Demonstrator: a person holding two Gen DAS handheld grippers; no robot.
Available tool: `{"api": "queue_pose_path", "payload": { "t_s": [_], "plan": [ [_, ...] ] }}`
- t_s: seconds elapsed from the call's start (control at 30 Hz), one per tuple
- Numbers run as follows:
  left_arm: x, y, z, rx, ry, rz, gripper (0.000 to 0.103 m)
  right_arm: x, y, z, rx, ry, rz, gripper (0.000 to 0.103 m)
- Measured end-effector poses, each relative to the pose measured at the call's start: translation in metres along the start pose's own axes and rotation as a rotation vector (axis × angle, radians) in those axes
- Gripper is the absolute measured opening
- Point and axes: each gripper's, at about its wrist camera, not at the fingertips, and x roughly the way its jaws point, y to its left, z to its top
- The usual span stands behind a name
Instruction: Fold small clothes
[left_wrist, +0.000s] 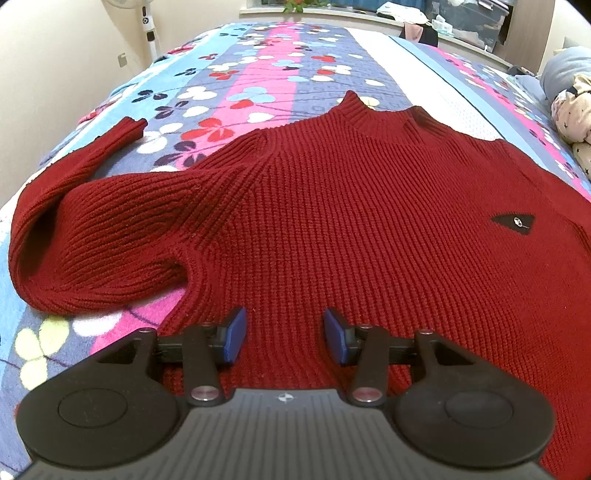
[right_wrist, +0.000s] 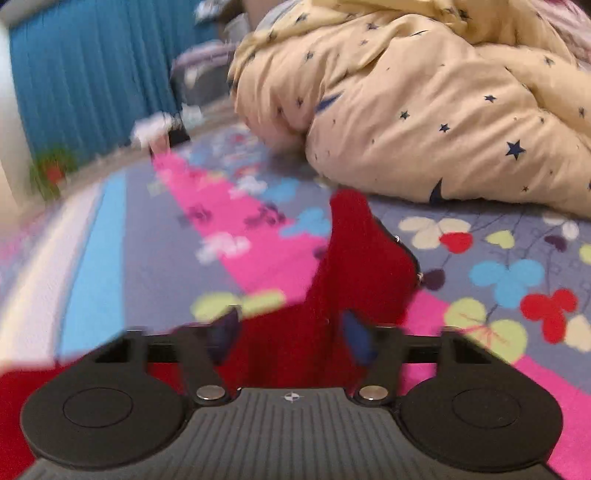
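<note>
My left gripper has its blue-padded fingers spread over the hem of the red ribbed-knit sweater, pinching nothing. In the blurred right view, my right gripper has its fingers apart with a red sleeve running between them. The sweater lies flat on the bed's fleecy flowered blanket, beside a rumpled star-print quilt.

The sweater lies flat on the bed cover; one sleeve stretches to the left of the sweater; the duvet is heaped on the cover beyond the sweater's other sleeve; a fan stands behind the sweater, past the bed.
</note>
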Motion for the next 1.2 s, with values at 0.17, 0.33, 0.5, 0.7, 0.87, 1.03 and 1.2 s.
{"api": "queue_pose_path", "payload": {
  "t_s": [0.17,0.33,0.5,0.7,0.87,1.03,1.2],
  "plan": [
    [0.000,0.000,0.000,-0.003,0.002,0.000,0.052,-0.040,-0.052,-0.009,0.400,-0.236,-0.242,0.000],
    [-0.001,0.001,0.001,-0.009,0.007,-0.004,0.052,-0.026,-0.090,-0.028,0.652,-0.056,-0.168,0.002],
    [0.000,0.003,0.002,-0.009,0.011,-0.012,0.052,-0.048,-0.082,-0.031,0.593,0.022,-0.141,0.004],
    [-0.005,0.002,-0.006,0.015,-0.018,-0.015,0.053,-0.092,-0.037,-0.040,0.269,0.249,0.128,0.022],
    [-0.024,0.000,-0.029,0.060,-0.068,-0.018,0.053,-0.159,-0.008,-0.063,-0.041,0.369,0.301,0.045],
    [-0.056,-0.011,-0.062,0.190,-0.117,-0.008,0.053,-0.211,-0.012,-0.084,-0.229,0.465,0.375,0.054],
    [-0.084,0.000,-0.093,0.146,-0.059,-0.075,0.054,-0.242,-0.041,-0.109,-0.321,0.498,0.337,0.063]
  ]
}}
